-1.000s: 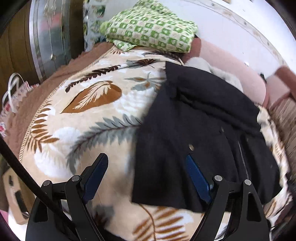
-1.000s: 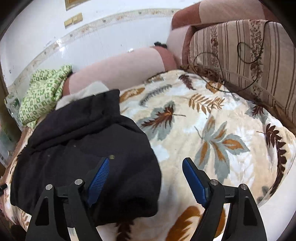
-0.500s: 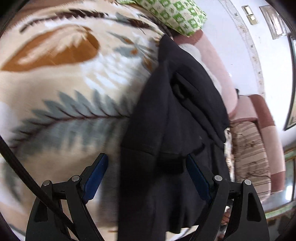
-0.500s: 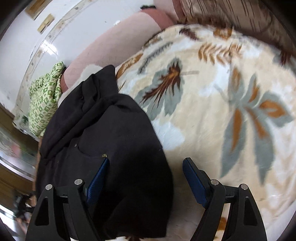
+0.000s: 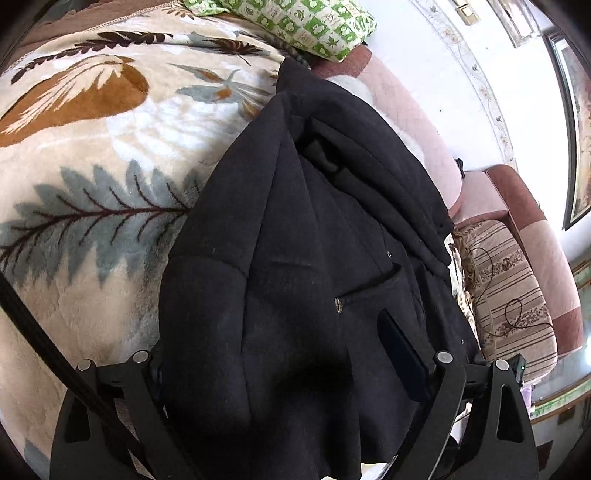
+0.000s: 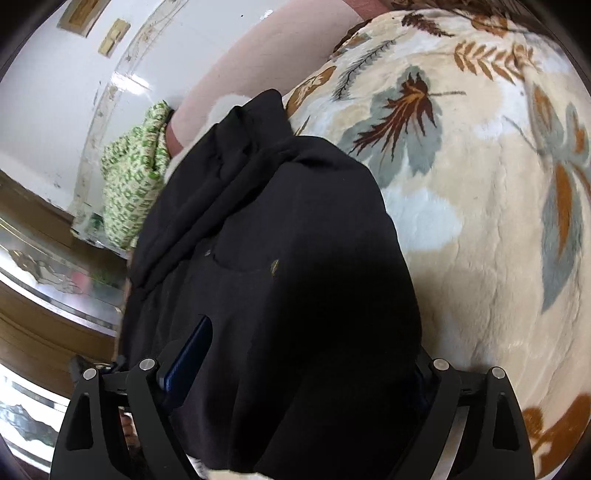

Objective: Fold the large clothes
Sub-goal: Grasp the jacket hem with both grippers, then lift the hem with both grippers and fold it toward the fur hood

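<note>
A large black garment [image 5: 310, 258] lies folded on a leaf-patterned blanket [image 5: 92, 177]; it also fills the middle of the right wrist view [image 6: 288, 266]. My left gripper [image 5: 280, 354] is open, with the garment's near edge lying between its jaws and covering the left finger. One blue pad [image 5: 402, 350] shows on the right. My right gripper [image 6: 295, 350] is open too, with the garment's near edge between its jaws. Its left blue pad [image 6: 188, 354] shows and the right one is hidden by cloth.
A green-and-white patterned cloth [image 5: 295, 26] lies at the blanket's far end, also in the right wrist view [image 6: 136, 177]. A pink sofa back [image 5: 413, 122] runs behind. A striped cushion [image 5: 506, 295] sits at the right. A white wall [image 6: 66, 92] is beyond.
Both grippers have moved forward and tilted onto the garment's near edge. The cloth now lies between the open jaws of each, where before it lay ahead of them.
</note>
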Available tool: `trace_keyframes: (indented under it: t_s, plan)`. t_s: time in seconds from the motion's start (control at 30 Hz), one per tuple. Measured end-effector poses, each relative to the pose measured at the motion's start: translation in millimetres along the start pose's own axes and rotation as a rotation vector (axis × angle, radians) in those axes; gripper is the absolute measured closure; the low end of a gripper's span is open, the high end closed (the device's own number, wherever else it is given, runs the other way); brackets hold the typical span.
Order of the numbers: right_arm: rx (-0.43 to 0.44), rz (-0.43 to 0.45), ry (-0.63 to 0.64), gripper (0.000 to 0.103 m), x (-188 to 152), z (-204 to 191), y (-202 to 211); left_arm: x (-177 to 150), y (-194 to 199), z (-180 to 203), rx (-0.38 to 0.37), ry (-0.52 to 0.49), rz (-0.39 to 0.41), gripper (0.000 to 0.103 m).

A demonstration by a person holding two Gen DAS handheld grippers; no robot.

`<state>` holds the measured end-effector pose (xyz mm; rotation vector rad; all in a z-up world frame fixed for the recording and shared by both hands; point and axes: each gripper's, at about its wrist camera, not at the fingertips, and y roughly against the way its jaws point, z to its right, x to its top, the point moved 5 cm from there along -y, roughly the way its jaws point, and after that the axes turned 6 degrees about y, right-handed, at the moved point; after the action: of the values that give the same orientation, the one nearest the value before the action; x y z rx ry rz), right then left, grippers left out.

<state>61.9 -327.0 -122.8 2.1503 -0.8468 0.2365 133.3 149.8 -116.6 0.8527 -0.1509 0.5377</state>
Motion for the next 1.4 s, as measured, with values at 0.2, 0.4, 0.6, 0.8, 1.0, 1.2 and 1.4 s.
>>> trace_keyframes:
  t_s: [0.2,0.4,0.6,0.8,1.0,1.2,1.4]
  plan:
    - [0.091,-0.061,0.038,0.011,-22,-20,-9,-22,-6,20,0.043,-0.154,-0.027,0.011]
    - [0.082,-0.029,0.033,0.012,-10,-38,-41,-10,-14,16,-0.099,0.007,-0.077,0.011]
    - [-0.175,0.023,0.193,0.032,-10,-58,-60,-8,-19,18,0.052,0.078,-0.031,0.031]
    - [-0.09,0.026,0.118,0.079,3,-61,-39,-1,15,32,0.153,0.043,0.015,0.088]
    - [0.011,0.132,0.211,0.085,17,-115,16,-2,70,62,0.115,-0.037,0.088,0.091]
    - [0.052,0.152,0.279,0.085,-2,-130,58,-39,93,70,0.117,-0.122,0.083,0.091]
    - [-0.027,0.059,0.233,0.085,-42,-68,47,-71,78,22,0.166,-0.09,0.024,0.088]
